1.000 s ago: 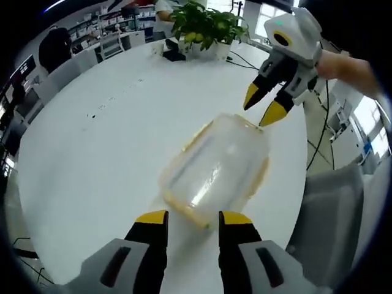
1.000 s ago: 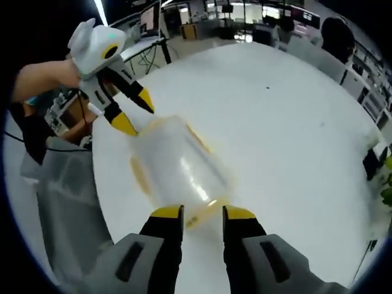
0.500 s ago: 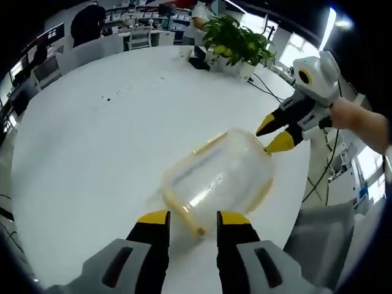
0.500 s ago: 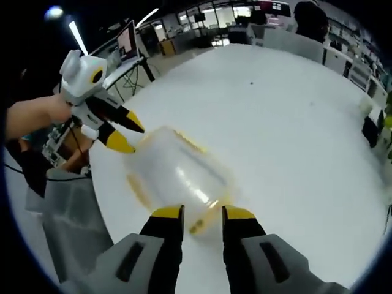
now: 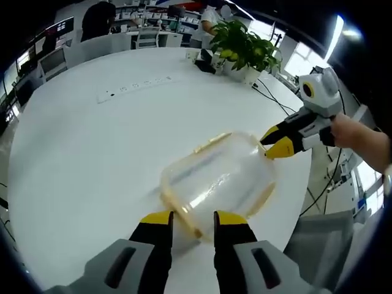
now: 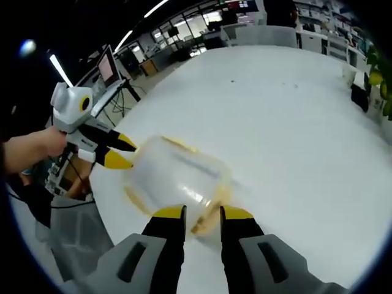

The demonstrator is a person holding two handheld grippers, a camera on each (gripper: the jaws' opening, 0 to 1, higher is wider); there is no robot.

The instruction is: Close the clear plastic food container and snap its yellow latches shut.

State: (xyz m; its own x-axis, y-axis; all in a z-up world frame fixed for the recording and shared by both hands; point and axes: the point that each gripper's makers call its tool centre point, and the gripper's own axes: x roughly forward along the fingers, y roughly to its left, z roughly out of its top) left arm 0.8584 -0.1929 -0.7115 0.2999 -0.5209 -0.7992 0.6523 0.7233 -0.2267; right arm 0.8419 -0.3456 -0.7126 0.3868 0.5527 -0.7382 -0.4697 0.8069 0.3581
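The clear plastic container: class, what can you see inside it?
The container on the white table looks empty: only glare and yellow latches show through its clear walls. Blur and reflections could hide something small.

White round table (image 5: 92, 153); potted plant (image 5: 245, 46) at far edge; office desks, ceiling strip lights beyond.

Container (image 5: 217, 180) on table (image 5: 79, 159); left gripper (image 5: 192, 218) at its six o'clock, right gripper (image 5: 274, 139) at two, plant (image 5: 245, 46) at twelve.
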